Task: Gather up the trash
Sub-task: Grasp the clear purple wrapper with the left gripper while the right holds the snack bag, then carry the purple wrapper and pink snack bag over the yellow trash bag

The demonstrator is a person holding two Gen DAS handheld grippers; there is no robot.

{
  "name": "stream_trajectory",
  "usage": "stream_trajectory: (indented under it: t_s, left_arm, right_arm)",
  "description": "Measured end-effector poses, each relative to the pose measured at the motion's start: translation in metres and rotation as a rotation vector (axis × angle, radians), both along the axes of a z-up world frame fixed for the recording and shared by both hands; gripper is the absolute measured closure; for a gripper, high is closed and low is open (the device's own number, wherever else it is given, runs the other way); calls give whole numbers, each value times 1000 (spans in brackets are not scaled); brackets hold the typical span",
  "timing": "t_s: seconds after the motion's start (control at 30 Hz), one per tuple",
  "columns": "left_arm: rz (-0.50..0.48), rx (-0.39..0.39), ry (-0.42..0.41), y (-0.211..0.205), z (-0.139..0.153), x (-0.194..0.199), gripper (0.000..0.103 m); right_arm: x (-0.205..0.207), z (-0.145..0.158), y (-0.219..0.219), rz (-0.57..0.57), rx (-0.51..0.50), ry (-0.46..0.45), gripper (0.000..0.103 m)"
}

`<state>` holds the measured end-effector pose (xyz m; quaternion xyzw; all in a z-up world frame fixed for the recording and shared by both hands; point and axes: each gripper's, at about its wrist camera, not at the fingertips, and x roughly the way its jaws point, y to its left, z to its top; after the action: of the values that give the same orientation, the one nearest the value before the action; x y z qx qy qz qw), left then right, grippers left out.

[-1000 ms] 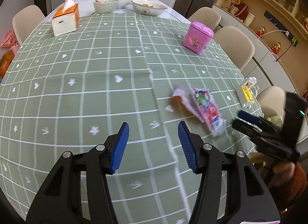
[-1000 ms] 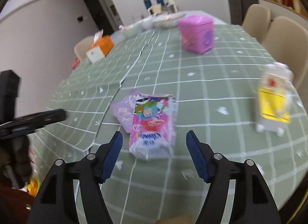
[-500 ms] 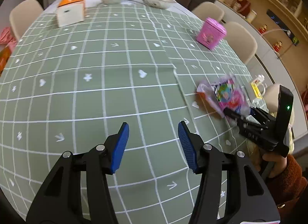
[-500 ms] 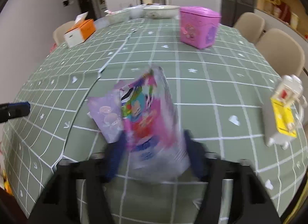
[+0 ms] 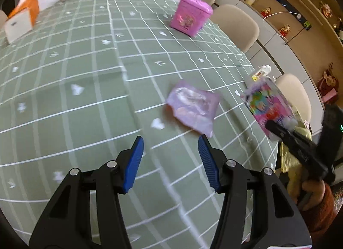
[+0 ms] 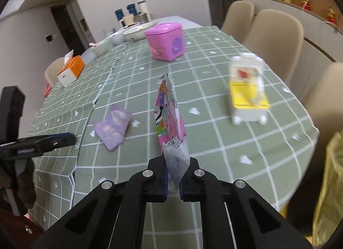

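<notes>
Once flat, pink wrapper (image 6: pixel 169 116) now lifted.

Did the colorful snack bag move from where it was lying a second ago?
Yes. The snack bag is off the table now, pinched in the right gripper and standing on edge, away from the purple wrapper it had overlapped.

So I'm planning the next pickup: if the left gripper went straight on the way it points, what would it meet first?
Probably the green tablecloth; the open left gripper aims slightly left of the purple wrapper, though depth is unclear.
</notes>
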<state>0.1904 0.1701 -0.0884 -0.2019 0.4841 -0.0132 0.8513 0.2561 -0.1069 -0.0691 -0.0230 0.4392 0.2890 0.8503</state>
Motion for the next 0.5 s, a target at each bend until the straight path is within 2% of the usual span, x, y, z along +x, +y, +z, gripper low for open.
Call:
stream_trajectory:
  t_s: [0.2, 0.23, 0.3, 0.43, 0.5]
  left_arm:
    - [96, 10, 12, -14, -7, 30, 53]
    - [104, 11, 14, -15, -8, 34, 55]
    - [111, 18, 28, -22, -11, 44, 62]
    - [102, 45, 43, -35, -17, 54, 96]
    - [99, 35, 31, -40, -15, 55, 98]
  right_arm:
    - [-15, 16, -21, -25, -26, -40, 94]
    - [-17, 19, -24, -26, -29, -43, 94]
    - [-21, 23, -29, -23, -33, -45, 94]
    - [-25, 31, -40, -15, -45, -60, 94]
    - [-26, 35, -46, -11, -46, -69, 94]
